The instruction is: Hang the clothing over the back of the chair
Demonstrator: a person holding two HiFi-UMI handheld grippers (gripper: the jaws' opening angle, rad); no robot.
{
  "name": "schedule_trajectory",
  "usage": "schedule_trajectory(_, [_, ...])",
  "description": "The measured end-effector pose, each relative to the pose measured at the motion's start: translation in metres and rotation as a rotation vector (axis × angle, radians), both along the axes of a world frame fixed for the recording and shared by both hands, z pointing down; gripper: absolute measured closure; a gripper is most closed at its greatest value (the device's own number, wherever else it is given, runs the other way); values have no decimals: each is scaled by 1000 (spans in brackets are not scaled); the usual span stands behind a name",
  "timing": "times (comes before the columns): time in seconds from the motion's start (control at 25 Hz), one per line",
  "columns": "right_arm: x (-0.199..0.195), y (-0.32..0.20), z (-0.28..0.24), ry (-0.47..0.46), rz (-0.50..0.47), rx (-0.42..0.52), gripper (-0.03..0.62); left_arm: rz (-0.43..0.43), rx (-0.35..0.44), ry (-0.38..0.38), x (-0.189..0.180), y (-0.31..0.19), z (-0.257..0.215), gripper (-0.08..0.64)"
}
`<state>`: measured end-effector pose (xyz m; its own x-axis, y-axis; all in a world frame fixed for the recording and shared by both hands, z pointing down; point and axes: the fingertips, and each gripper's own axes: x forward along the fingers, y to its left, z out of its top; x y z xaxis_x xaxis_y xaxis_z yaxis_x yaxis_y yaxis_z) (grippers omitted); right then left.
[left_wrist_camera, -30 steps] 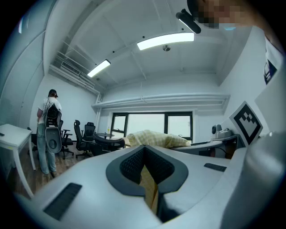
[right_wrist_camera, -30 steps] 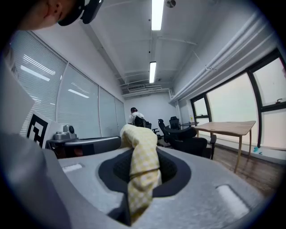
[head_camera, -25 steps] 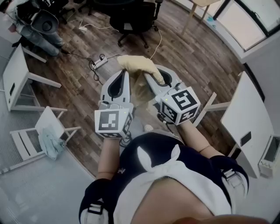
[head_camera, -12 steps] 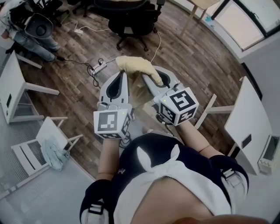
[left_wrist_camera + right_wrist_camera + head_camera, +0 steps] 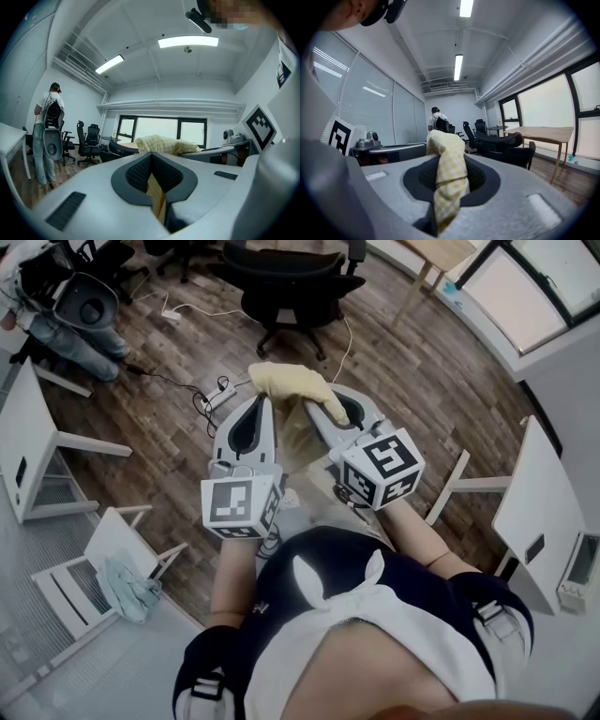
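A brown wooden floor point(image 5: 422, 362) fills most of the head view. A black office chair point(image 5: 291, 277) stands at the top of this view, beyond the grippers, and its back also shows in the right gripper view point(image 5: 506, 143). A white table point(image 5: 23, 442) is at the left and another white table point(image 5: 544, 512) at the right. A white folding chair point(image 5: 103, 563) at the lower left carries a blue-green cloth point(image 5: 131, 587).

The yellow checked clothing point(image 5: 291, 382) is in the air in front of the person, stretched between the two grippers and not touching the black office chair. The left gripper point(image 5: 261, 399) has its jaws nearly together on an edge of the clothing point(image 5: 161, 144), which runs down between the dark pads point(image 5: 136, 171). The right gripper point(image 5: 321, 407) is narrow too, and it pinches a bunched fold of the clothing point(image 5: 447, 159) that rises above its jaws. A power strip point(image 5: 217, 397) lies on the floor just left of the clothing.
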<state>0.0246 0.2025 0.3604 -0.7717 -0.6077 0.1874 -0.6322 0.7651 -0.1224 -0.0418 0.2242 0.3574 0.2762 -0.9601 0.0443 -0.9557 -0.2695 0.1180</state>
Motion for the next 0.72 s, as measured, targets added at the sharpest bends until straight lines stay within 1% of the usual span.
schedule_trajectory(0.24, [-31, -14, -1, -8, 4, 5, 518, 10, 3, -2, -29, -15, 1, 554])
schedule_trajectory(0.44, [-44, -25, -1, -5, 7, 9, 518, 19, 1, 0, -42, -29, 3, 554])
schedule_trajectory(0.72, [-60, -55, 2, 0, 0, 1, 518, 17, -13, 4, -57, -57, 7, 554])
